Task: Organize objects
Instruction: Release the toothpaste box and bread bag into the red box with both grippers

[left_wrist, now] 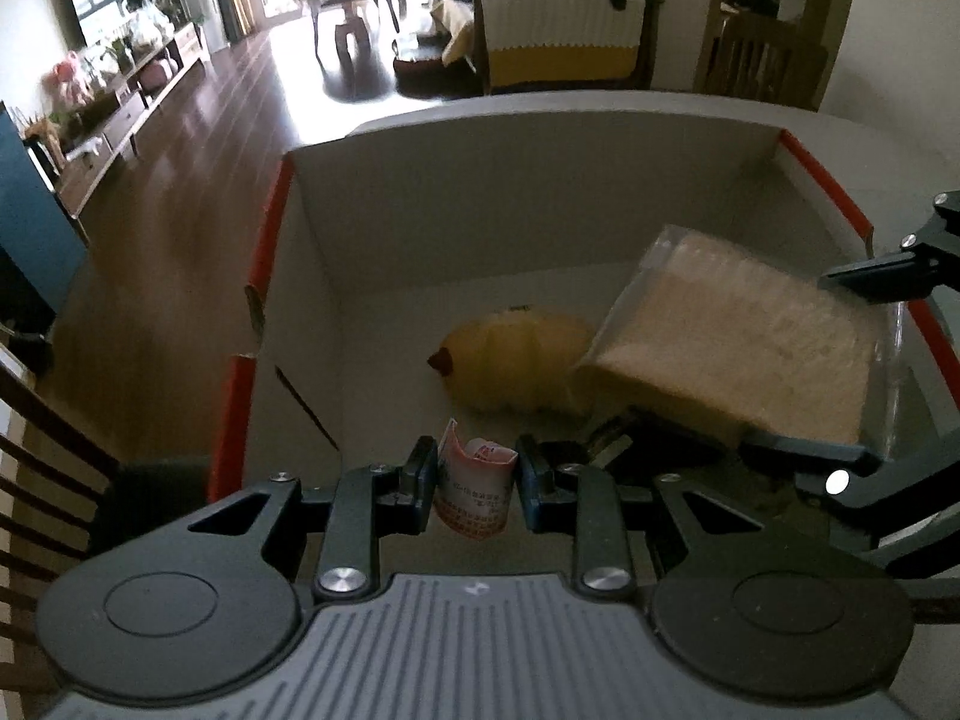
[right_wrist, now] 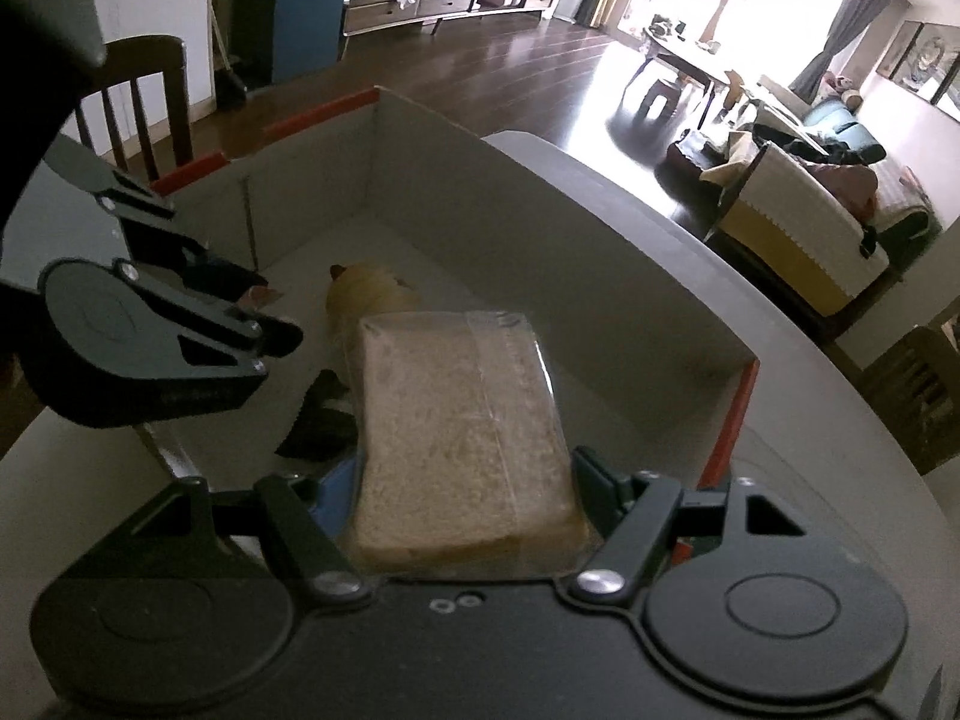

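The right gripper (right_wrist: 468, 498) was clenched on a wrapped bread slice (right_wrist: 462, 420), its fingers (right_wrist: 594, 480) pressing the slice's near edges, the far end projecting forward over the open box (right_wrist: 600, 276). The left gripper (left_wrist: 475, 480) was clenched on a small pink-and-white printed packet (left_wrist: 474, 489), held upright between its fingers (left_wrist: 420, 474).

Both loads hung above the box interior, so the step in hand appeared to be depositing them. For a clean release, each gripper should be lowered until its load is near the box floor before the fingers part; the soft slice should be laid flat rather than dropped on an edge.

Ahead of the left fingers, and partly beneath the slice's far end, a yellow plush toy (left_wrist: 516, 360) lay on the box floor. A dark object (right_wrist: 318, 420) lay below and left of the right fingers; its identity could not be determined. The box stood on a pale tabletop (right_wrist: 810, 456).
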Demonstrator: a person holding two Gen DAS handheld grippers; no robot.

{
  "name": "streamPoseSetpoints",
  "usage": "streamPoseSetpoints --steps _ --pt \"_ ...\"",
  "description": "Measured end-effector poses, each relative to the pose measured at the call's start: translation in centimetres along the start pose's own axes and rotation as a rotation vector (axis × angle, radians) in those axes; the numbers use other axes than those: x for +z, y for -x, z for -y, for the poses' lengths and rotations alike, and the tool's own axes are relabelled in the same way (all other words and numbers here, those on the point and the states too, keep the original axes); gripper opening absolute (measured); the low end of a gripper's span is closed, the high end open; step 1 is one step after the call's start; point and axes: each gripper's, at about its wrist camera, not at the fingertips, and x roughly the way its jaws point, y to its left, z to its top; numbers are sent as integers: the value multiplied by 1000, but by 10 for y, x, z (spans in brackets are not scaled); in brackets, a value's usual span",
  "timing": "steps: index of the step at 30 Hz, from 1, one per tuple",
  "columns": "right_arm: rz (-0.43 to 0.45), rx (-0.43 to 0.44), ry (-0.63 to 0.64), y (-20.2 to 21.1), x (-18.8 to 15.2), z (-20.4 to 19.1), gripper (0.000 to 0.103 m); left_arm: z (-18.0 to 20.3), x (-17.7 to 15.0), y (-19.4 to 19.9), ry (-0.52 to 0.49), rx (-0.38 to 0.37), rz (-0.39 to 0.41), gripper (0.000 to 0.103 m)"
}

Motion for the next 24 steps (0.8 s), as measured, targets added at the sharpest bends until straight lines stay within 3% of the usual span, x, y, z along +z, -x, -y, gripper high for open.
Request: streamPoseSetpoints --steps 13,19,24 --pt "-3 35 -47 3 3 7 76 2 1 -7 3 14 -60 31" --pt "23 64 -59 14 1 13 76 5 -4 0 14 -32 -51 61" --pt "60 89 -60 28 0 16 79 12 -4 9 8 -26 -32 70"
